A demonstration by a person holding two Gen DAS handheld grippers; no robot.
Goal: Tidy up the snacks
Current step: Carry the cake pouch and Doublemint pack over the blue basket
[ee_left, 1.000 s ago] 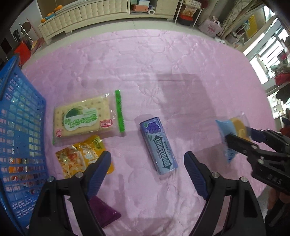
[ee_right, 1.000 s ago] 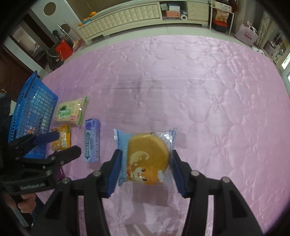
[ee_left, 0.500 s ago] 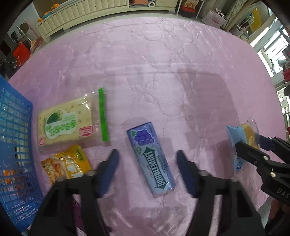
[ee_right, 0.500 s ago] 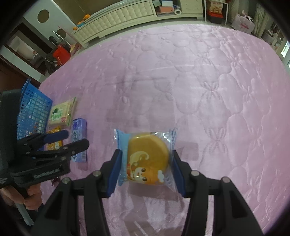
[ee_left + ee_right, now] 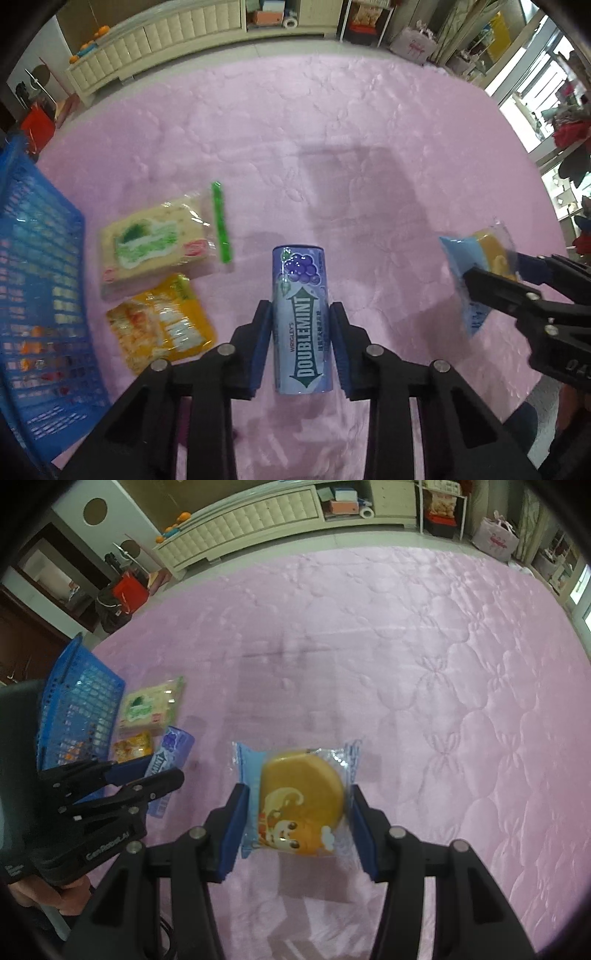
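Observation:
A purple Doublemint gum pack (image 5: 302,317) lies lengthwise on the pink quilt, and my left gripper (image 5: 301,341) is shut on it, a blue pad pressed on each long side. From the right wrist view the same gum pack (image 5: 168,760) shows beside the left gripper (image 5: 147,771). My right gripper (image 5: 297,814) is shut on a clear-wrapped round cake (image 5: 299,801) with a cartoon print, held above the quilt. That cake (image 5: 476,266) also appears at the right in the left wrist view, pinched by the right gripper (image 5: 491,269).
A blue mesh basket (image 5: 33,295) stands at the left edge with several snacks inside. Next to it lie a green-striped cracker pack (image 5: 159,243) and a yellow snack pouch (image 5: 162,325). The pink quilt (image 5: 406,646) stretches far and right. A person's hand (image 5: 48,893) holds the left gripper.
My left gripper moved over the gum pack and its jaws closed onto the pack's sides, straightening it between them. The right gripper kept hold of the cake, nearly still.

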